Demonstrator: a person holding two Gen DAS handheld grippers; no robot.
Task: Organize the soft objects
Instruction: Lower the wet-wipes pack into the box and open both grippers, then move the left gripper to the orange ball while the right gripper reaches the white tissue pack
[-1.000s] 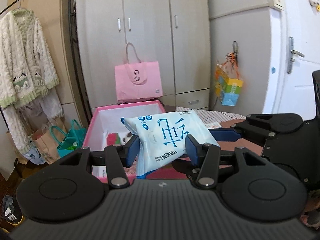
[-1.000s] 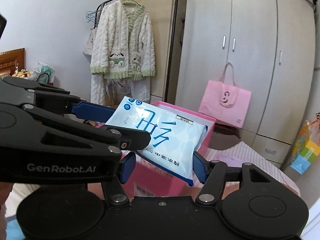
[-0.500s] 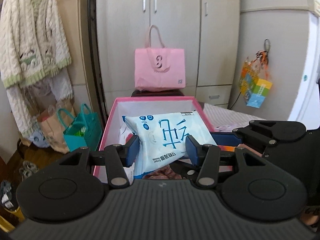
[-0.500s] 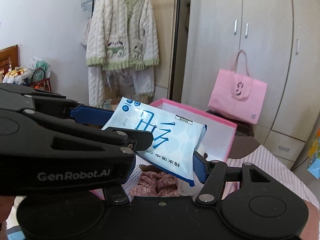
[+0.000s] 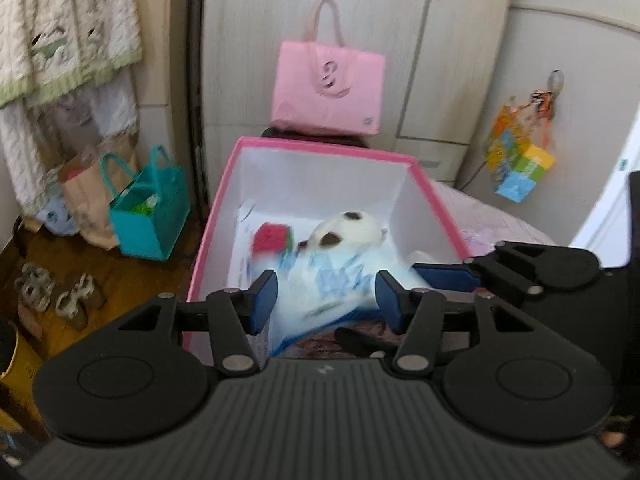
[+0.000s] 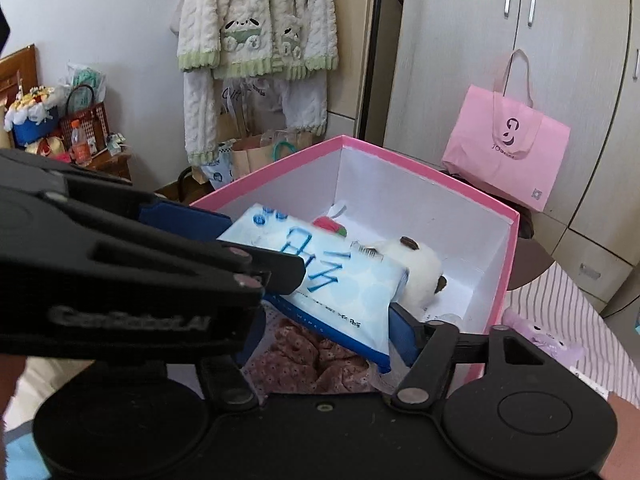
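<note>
Left wrist view: the left tongs [image 5: 326, 294] hang over the near edge of the pink storage box [image 5: 320, 148], jaws opening. The pack of wet wipes [image 5: 328, 288] lies between the blue pads [image 5: 264, 296], blurred; a narrow gap shows at each pad, so nothing presses on it. The pack sits tilted, its low corner toward the camera, above the box's inside. Beyond it in the box lie a white plush toy [image 5: 348, 230] and a red-and-green soft thing [image 5: 272, 238]. The right tongs' arm reaches in from the right, its blue finger [image 5: 444, 276] at the pack's far edge.

Right wrist view: the right tongs [image 6: 332, 320] are also opening. Their right-hand pad [image 6: 404, 332] stands just beside the pack's edge; the other pad is hidden behind the left tongs' black arm, so contact there cannot be told. The pack [image 6: 332, 276] slants over a floral cloth [image 6: 308, 364] in the box, its far corner against the plush toy [image 6: 416, 272].
</note>
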